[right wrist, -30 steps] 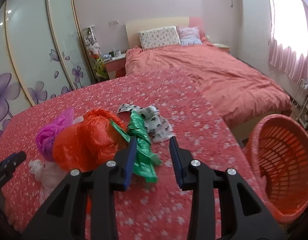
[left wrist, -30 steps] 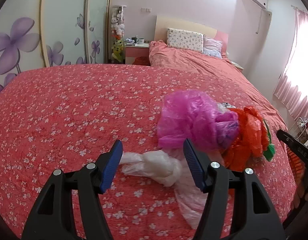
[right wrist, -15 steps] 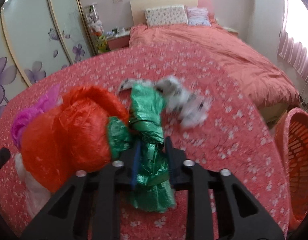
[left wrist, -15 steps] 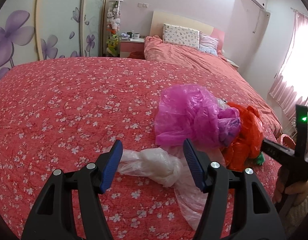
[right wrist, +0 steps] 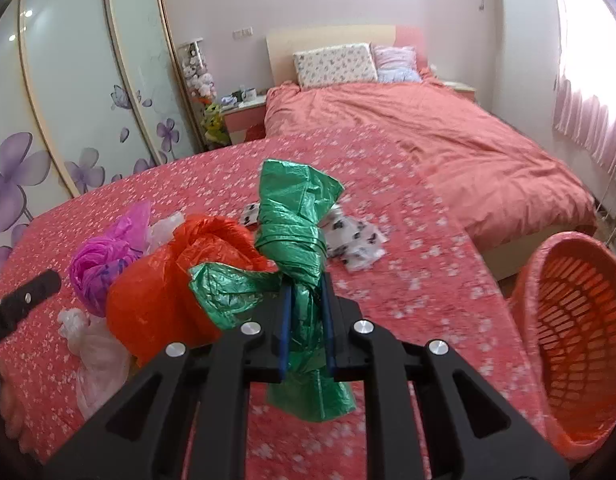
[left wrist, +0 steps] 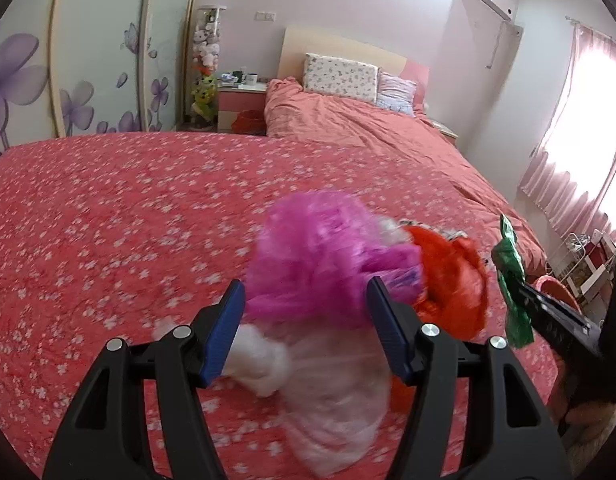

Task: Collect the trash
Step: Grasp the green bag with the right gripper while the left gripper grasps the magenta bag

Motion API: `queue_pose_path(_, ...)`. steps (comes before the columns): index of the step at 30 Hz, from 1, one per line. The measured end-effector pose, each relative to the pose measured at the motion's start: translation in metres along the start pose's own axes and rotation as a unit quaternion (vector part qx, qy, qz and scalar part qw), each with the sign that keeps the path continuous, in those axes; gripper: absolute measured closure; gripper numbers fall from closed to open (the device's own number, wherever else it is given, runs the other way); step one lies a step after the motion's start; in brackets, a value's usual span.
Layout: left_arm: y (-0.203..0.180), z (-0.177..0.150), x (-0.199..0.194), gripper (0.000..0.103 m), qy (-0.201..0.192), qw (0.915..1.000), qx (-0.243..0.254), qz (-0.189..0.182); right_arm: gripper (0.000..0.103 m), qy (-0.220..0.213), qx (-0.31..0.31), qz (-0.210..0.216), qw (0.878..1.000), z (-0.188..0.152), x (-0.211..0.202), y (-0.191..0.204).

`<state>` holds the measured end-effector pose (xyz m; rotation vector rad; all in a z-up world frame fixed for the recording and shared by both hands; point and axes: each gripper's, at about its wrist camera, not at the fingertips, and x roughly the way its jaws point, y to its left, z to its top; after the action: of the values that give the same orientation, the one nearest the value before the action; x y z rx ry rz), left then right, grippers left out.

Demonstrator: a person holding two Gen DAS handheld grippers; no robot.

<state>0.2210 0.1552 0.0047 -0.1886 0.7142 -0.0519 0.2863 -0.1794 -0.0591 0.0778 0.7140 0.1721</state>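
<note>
Right gripper (right wrist: pixel 306 330): fingers clamped on the green bag (right wrist: pixel 298 236), which is pinched at its knotted waist and held above the red floral bedspread (right wrist: pixel 427 280). Most of the bag sticks up past the fingertips; its tail hangs below them. The orange basket (right wrist: pixel 567 344) is seen well to the right, off the bed edge.

Left gripper (left wrist: pixel 304 332): jaws wide apart, nothing held. The white bag (left wrist: pixel 327 384) is lying on the bedspread between and just past the fingers; contact cannot be told because of blur. The pink bag (left wrist: pixel 319 260) is just beyond it, with the orange bag (left wrist: pixel 451 280) touching on its right. A black-and-white printed bag (right wrist: pixel 355 240) lies farther back.
</note>
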Motion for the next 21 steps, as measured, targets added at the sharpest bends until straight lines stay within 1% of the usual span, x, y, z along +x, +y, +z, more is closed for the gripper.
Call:
queue_pose_path(4, -0.015, 0.004, 0.004, 0.04, -0.005, 0.9999, 0.005, -0.007, 0.089, -0.013, -0.005, -0.017, 1.0, -0.003, -0.012, -0.007)
queue_pose_path(7, -0.024, 0.007, 0.016, 0.04, 0.002, 0.9998, 0.018, 0.001, 0.088, -0.023, -0.009, -0.034, 0.999, -0.007, -0.019, -0.012)
queue_pose_path(10, -0.031, 0.006, 0.03, 0.04, 0.015, 0.9995, 0.024, 0.011, 0.088, -0.024, -0.005, -0.036, 0.999, -0.008, -0.02, -0.018)
queue_pose_path(14, -0.032, 0.003, 0.043, 0.031, 0.031, 0.9993, 0.017, 0.012, 0.088, -0.021, -0.004, -0.038, 0.999, -0.011, -0.021, -0.025)
queue_pose_path(17, -0.036, 0.0, 0.051, 0.031, 0.042, 0.9987, 0.021, 0.017, 0.088, -0.02, -0.003, -0.038, 0.999, -0.011, -0.021, -0.025)
queue_pose_path(21, -0.037, -0.006, 0.06, 0.031, 0.058, 0.9982, 0.015, -0.001, 0.088, -0.019, -0.005, -0.038, 0.999, -0.012, -0.02, -0.026)
